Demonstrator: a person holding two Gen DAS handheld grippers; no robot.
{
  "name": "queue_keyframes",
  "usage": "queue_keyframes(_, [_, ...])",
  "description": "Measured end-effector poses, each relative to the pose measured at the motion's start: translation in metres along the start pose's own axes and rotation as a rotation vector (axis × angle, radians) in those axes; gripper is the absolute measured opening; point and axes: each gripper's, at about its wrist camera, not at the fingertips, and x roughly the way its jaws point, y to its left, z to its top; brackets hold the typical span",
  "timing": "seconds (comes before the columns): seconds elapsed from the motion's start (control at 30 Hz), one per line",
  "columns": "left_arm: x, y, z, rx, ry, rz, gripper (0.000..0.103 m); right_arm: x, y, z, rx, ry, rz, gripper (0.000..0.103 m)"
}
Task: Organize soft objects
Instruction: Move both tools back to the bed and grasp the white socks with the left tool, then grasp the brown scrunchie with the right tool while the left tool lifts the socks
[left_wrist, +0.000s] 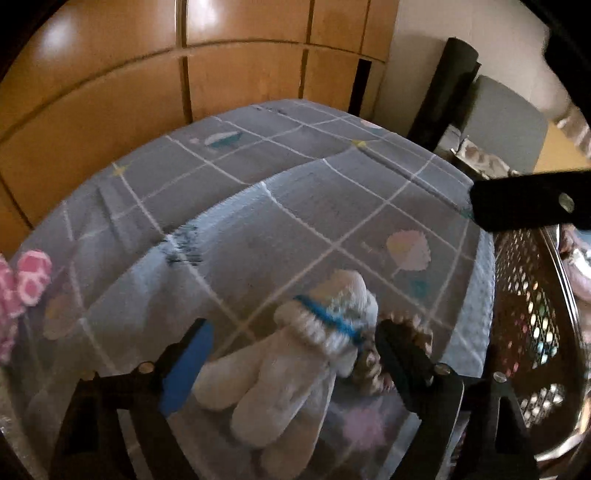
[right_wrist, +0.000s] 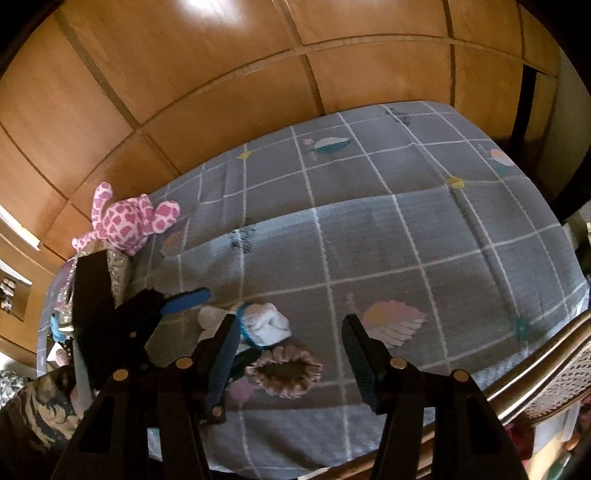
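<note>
A white plush toy (left_wrist: 310, 354) with a blue collar lies on the grey checked bedspread (left_wrist: 258, 221). My left gripper (left_wrist: 295, 326) is open and straddles it, blue pad on the left, black finger on the right, both close to the toy. A brown frilly soft thing (right_wrist: 284, 373) lies beside the white plush toy (right_wrist: 267, 325). My right gripper (right_wrist: 291, 321) hangs open over the frilly thing, nothing held. One of its fingers (left_wrist: 528, 203) shows at the right of the left wrist view. A pink spotted plush (right_wrist: 125, 221) sits at the bed's far left edge.
Wooden wardrobe doors (right_wrist: 258, 74) stand behind the bed. A woven cane chair back (left_wrist: 528, 314) with a metal rail borders the bed on the right. A silvery glitter box (right_wrist: 120, 273) and cluttered items sit at the bed's left end.
</note>
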Motion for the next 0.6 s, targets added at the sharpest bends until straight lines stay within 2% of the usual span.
queue_keyframes(0.03, [0.002,0.002,0.000,-0.014,0.005,-0.017,0.056,0.000,-0.002,0.001,-0.002,0.004,-0.003,0.058])
queue_keyframes(0.13, [0.011,0.013,0.001,-0.091,0.022,-0.125,0.042,0.004,-0.001,0.002,-0.036,0.034,-0.006,0.058])
queue_keyframes(0.23, [0.003,0.024,-0.002,-0.152,0.007,-0.174,0.037,0.014,0.009,0.002,-0.133,0.115,0.007,0.058])
queue_keyframes(0.33, [-0.010,0.041,0.000,-0.215,-0.016,-0.170,0.036,0.030,0.032,-0.003,-0.286,0.234,0.028,0.058])
queue_keyframes(0.43, [-0.029,0.062,0.008,-0.292,-0.052,-0.145,0.036,0.052,0.059,-0.011,-0.439,0.344,-0.017,0.058])
queue_keyframes(0.6, [-0.080,0.096,0.021,-0.356,-0.154,-0.044,0.036,0.097,0.081,-0.012,-0.574,0.505,-0.129,0.058])
